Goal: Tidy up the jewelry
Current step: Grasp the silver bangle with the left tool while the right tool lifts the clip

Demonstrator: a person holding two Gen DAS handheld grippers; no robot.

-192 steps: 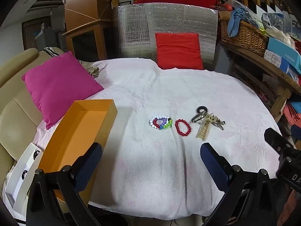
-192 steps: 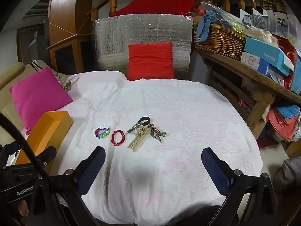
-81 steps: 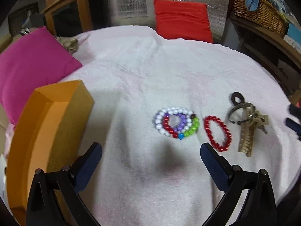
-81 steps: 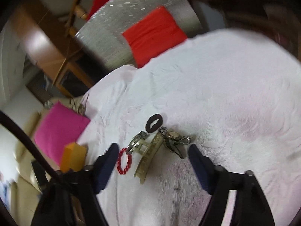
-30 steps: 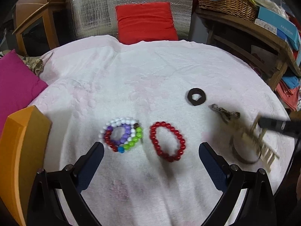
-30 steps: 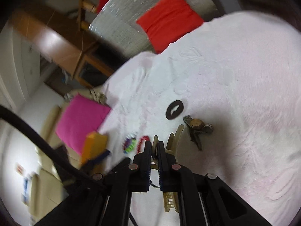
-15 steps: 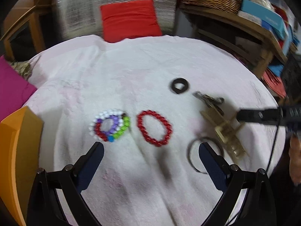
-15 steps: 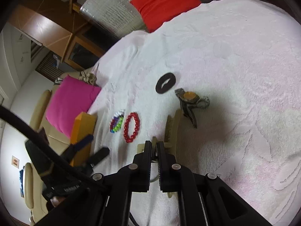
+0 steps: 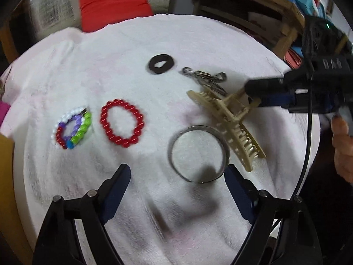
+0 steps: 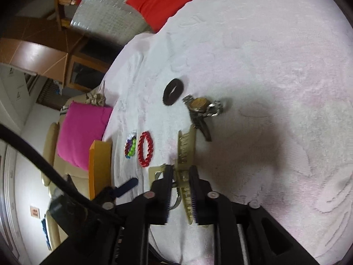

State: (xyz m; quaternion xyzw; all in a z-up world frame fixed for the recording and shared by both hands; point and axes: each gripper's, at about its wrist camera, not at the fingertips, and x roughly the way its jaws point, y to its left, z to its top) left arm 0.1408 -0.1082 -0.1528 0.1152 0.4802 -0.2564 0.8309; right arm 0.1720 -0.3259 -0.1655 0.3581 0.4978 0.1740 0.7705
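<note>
A white towel (image 9: 198, 33) covers the round surface, and on it lie a multicoloured bead bracelet (image 9: 74, 130), a red bead bracelet (image 9: 122, 123), a black ring (image 9: 161, 64), a watch (image 10: 201, 106), a metal bangle (image 9: 198, 154) and a beige hair clip (image 9: 227, 119), with an orange box (image 10: 99, 170) at its left edge.

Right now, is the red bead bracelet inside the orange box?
No, the red bead bracelet lies on the white cloth, beside the colourful bead bracelet.

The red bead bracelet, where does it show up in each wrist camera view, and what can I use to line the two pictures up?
Left wrist view: the red bead bracelet lies left of centre on the white cloth, right of the multicoloured bead bracelet.
Right wrist view: red bead bracelet sits left of centre, beside the beige hair claw.
Shared landmark: the black ring, beyond the bracelet in both.
</note>
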